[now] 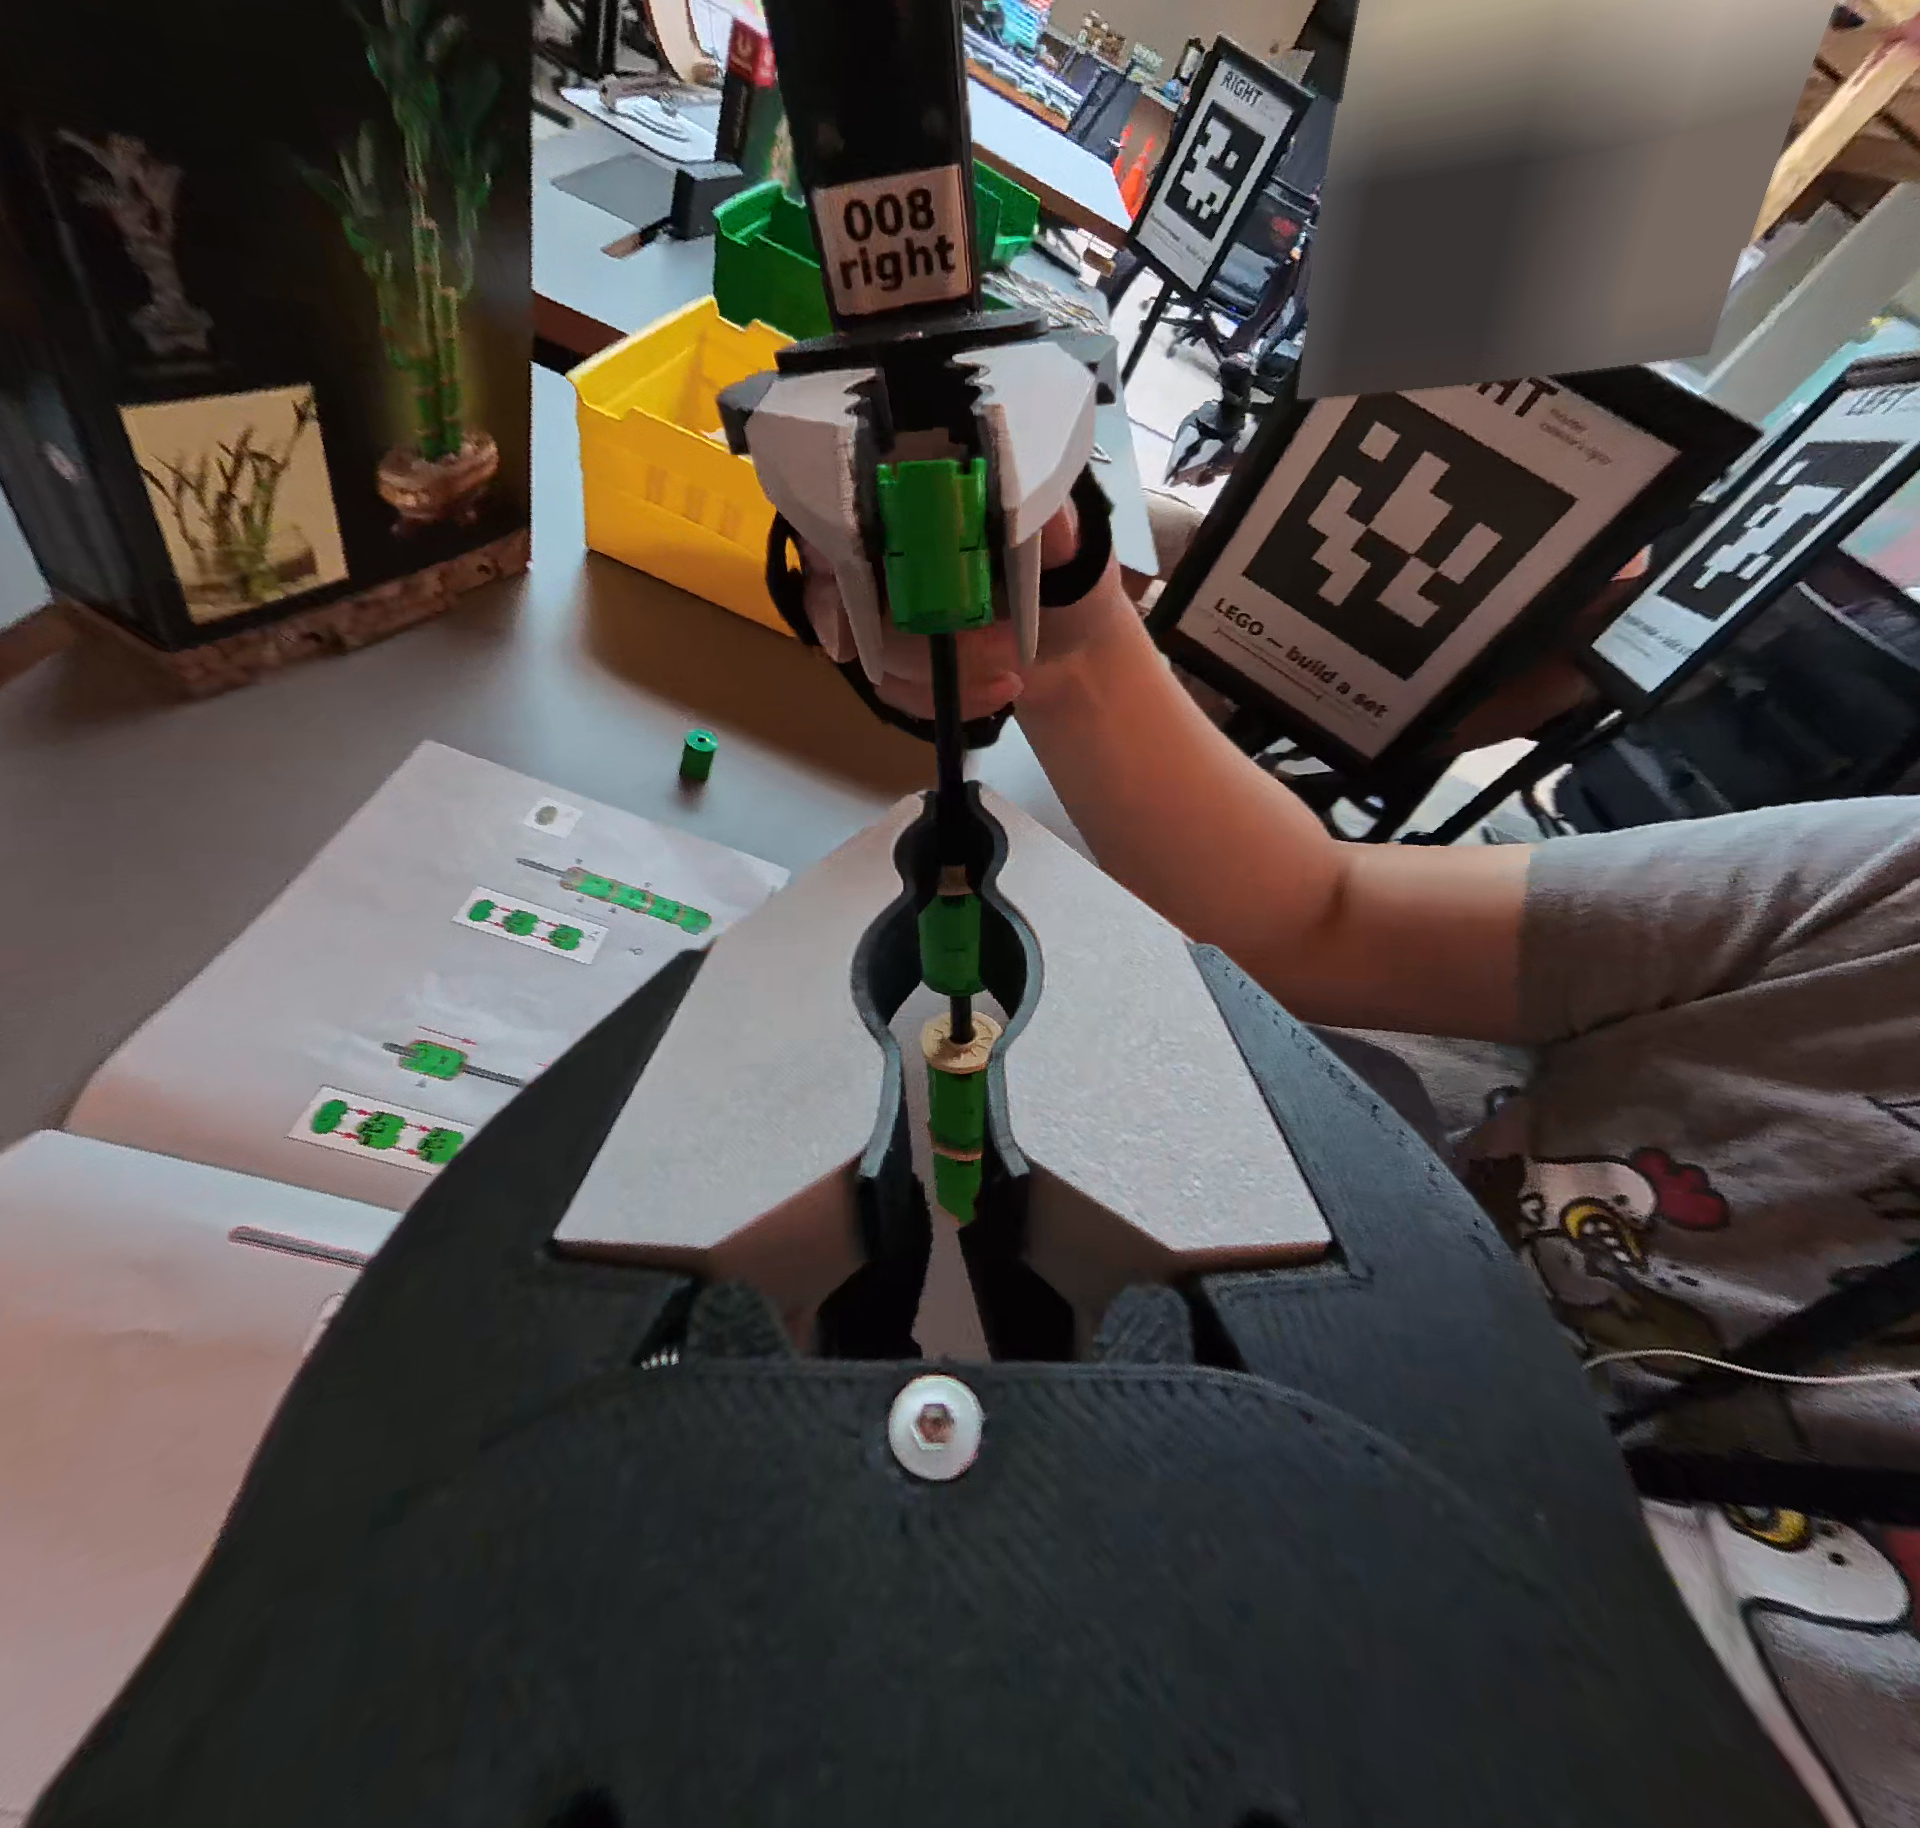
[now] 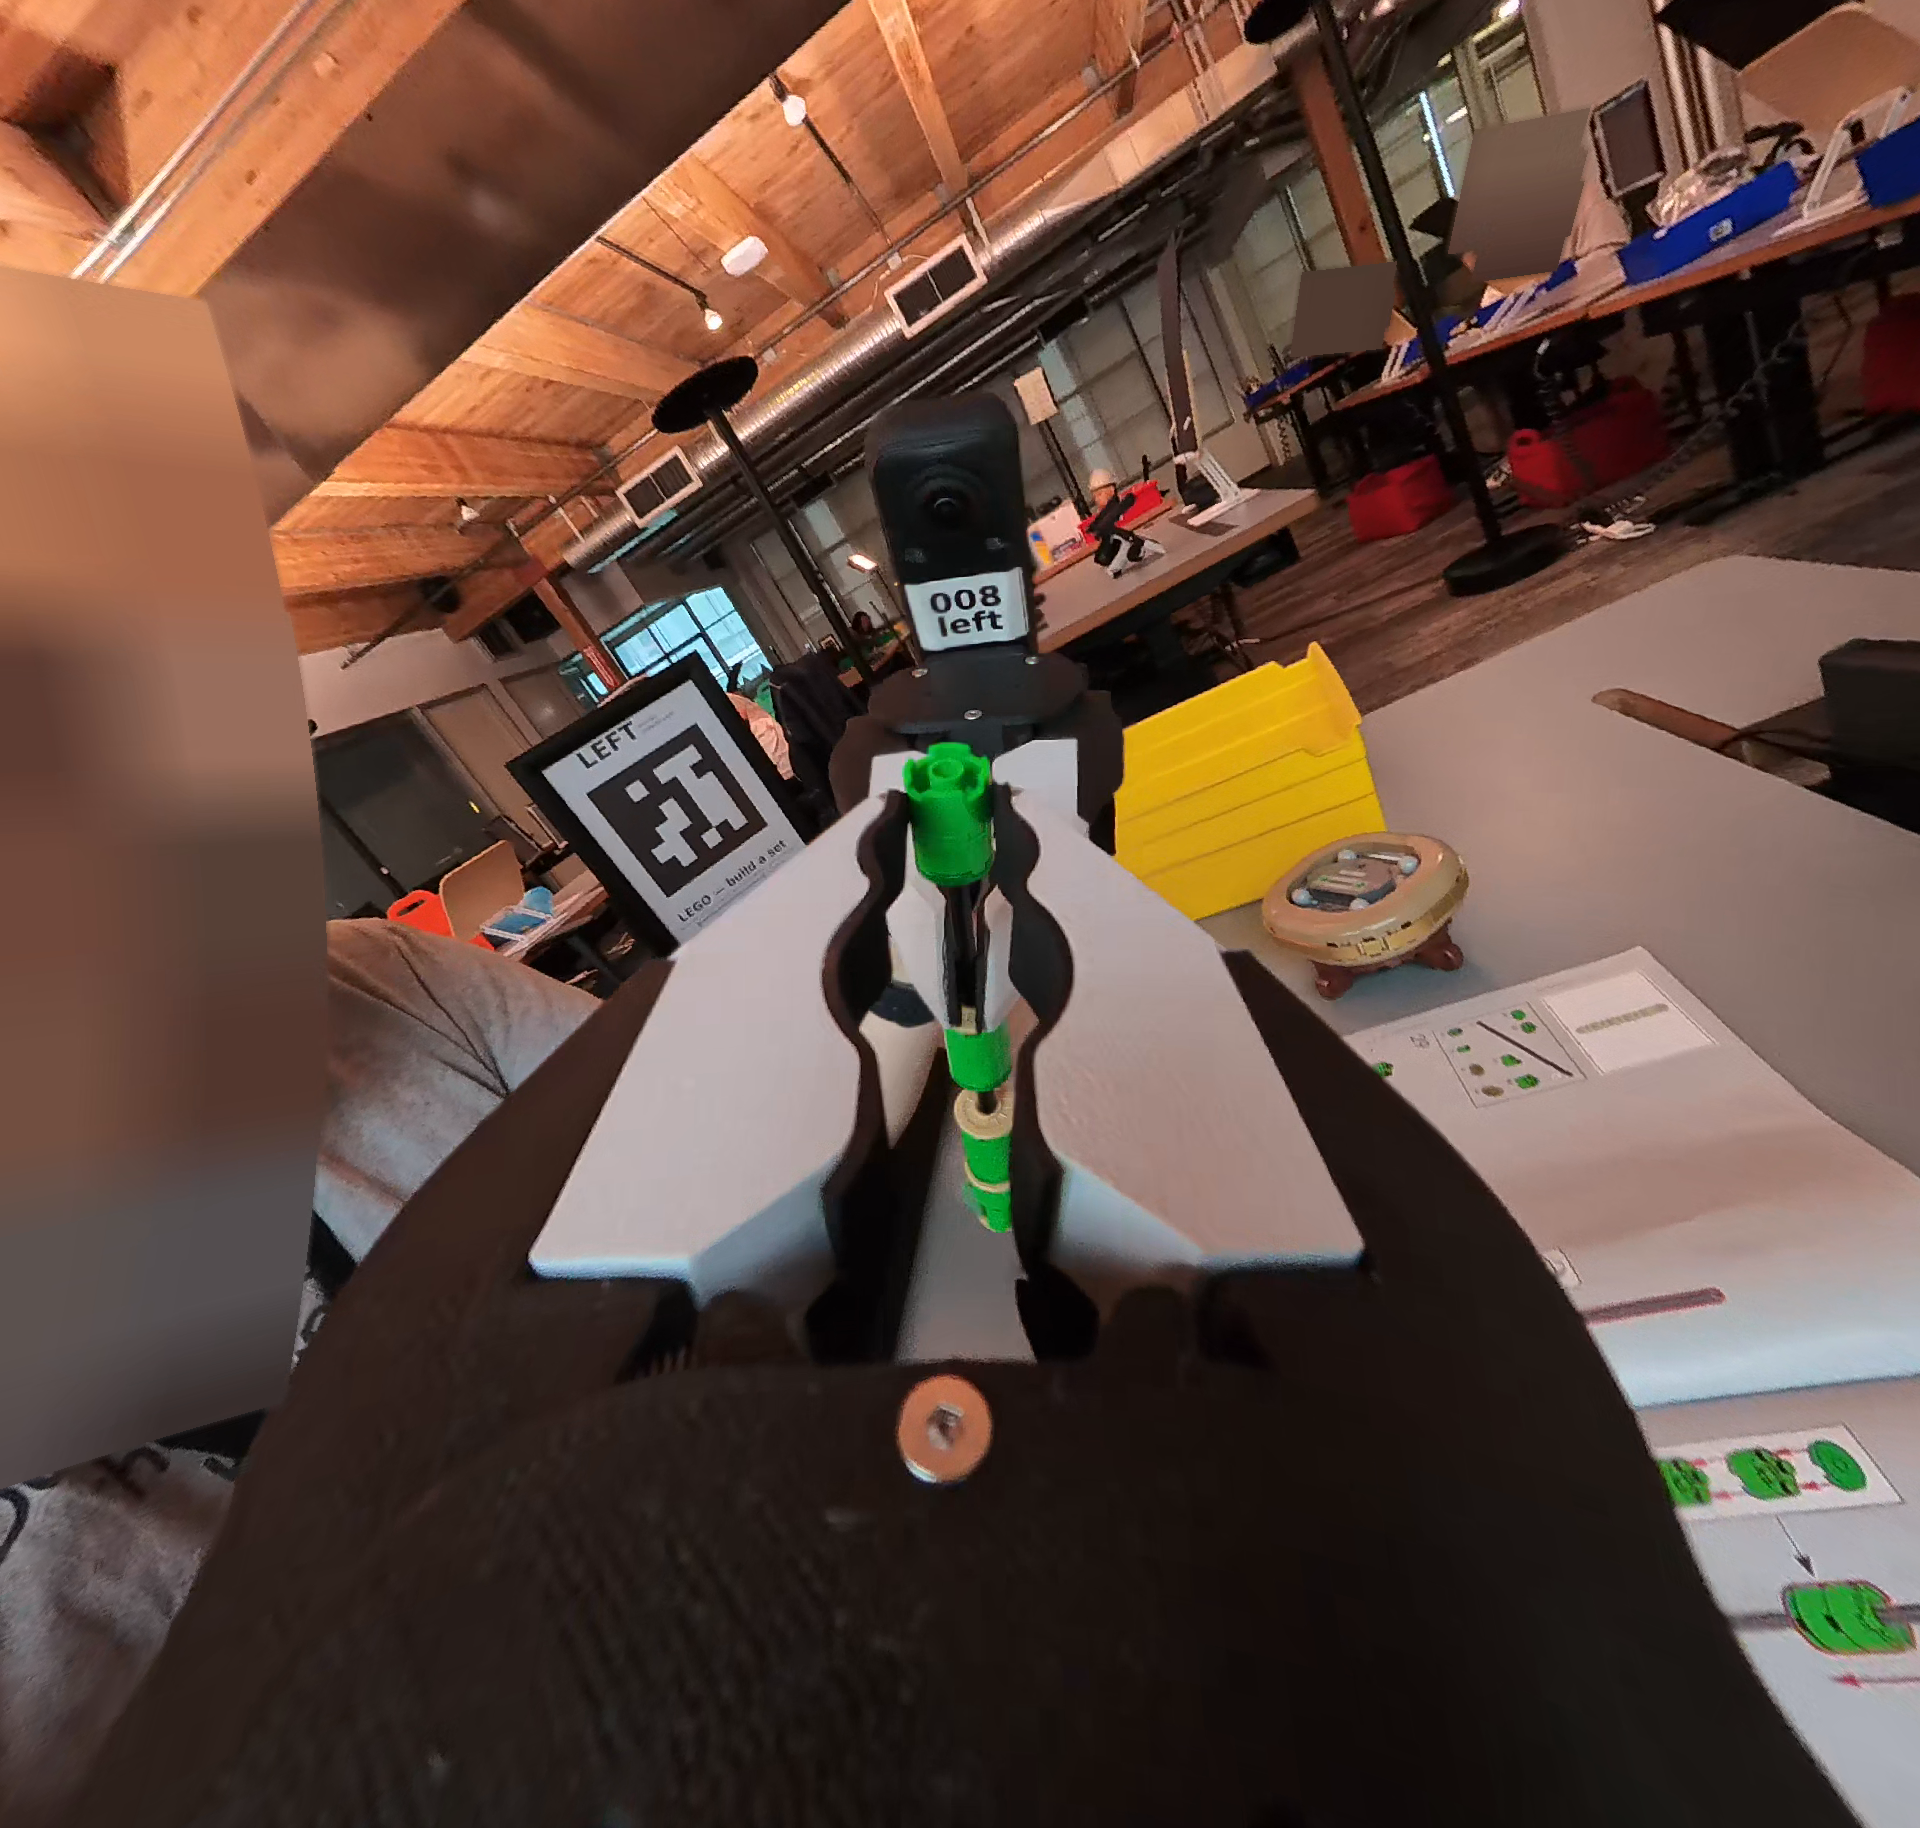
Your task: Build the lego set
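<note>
My left tool (image 1: pixel 951 843) is clamped narrow on the black rod (image 1: pixel 948 729) strung with green pieces; straight ahead my right tool (image 1: pixel 940 552) grips the large green piece (image 1: pixel 932 544) — threaded on the rod's far end.

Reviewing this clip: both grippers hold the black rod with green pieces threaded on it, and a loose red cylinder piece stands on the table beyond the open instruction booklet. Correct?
One thing is off: the loose cylinder piece is green, not red, as the left wrist view shows. The rest holds: the left gripper and right gripper hold the black rod with green pieces, and the cylinder stands beyond the instruction booklet.
</note>
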Demonstrator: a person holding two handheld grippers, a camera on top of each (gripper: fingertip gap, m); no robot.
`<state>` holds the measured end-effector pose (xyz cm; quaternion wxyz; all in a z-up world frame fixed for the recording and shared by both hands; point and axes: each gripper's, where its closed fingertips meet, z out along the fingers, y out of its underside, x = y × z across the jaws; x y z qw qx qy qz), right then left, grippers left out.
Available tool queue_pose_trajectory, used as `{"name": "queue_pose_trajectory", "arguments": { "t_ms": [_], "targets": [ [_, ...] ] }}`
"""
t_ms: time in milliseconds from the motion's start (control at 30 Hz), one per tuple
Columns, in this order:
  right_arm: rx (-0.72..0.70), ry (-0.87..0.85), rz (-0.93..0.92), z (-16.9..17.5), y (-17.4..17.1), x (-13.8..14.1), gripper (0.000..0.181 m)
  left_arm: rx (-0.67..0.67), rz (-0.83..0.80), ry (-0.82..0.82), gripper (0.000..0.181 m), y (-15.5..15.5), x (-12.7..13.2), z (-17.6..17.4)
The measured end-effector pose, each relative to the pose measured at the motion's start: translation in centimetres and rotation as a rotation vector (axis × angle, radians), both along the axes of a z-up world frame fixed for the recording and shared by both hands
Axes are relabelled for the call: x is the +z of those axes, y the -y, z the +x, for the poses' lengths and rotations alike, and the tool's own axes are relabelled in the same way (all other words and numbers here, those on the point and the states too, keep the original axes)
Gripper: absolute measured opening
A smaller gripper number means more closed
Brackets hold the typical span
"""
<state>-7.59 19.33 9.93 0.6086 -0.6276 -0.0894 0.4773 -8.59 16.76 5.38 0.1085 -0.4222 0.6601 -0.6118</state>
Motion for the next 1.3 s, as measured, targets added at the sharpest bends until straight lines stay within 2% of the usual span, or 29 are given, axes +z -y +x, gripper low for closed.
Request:
{"name": "queue_pose_trajectory", "arguments": {
  "t_ms": [33, 200, 267, 467, 667, 800, 1000, 1167, 1300],
  "targets": [
    [0.002, -0.001, 0.006, -0.2, 0.0, 0.2, 0.015, 0.009, 0.015, 0.018, 0.001, -0.1, 0.2, 0.0],
    [-0.042, 0.037, 0.031, -0.4, 0.0, 0.8, 0.016, 0.029, 0.043, 0.059, 0.0, -0.2, 0.7, -0.1],
    [-0.061, 0.031, 0.036, -0.2, 0.0, 1.0, 0.023, 0.032, 0.047, 0.076, 0.0, -0.2, 0.9, -0.1],
    [-0.063, 0.021, 0.087, 0.3, 0.4, 1.4, 0.029, 0.072, 0.072, 0.15, 0.001, -0.6, 1.8, 0.0],
    [-0.021, 0.16, 0.095, -2.0, -0.1, -0.1, 0.022, 0.07, 0.075, 0.16, 0.0, -0.6, 2.1, -0.2],
    [-0.011, 0.125, 0.115, -2.3, -0.3, 0.2, 0.002, 0.082, 0.087, 0.166, 0.0, -0.6, 2.0, -0.1],
    [-0.01, 0.18, 0.107, -2.4, -0.2, -0.4, 0.002, 0.062, 0.07, 0.166, 0.001, -0.4, 1.8, 0.0],
    [0.015, 0.177, 0.146, -2.7, 0.3, 0.0, 0.002, 0.084, 0.051, 0.235, 0.022, -0.9, 2.5, 0.1],
    [0.059, 0.205, 0.233, -3.9, 1.2, 0.6, 0.002, -0.017, -0.033, 0.242, 0.021, 0.1, 3.1, -1.0]
  ]
}}
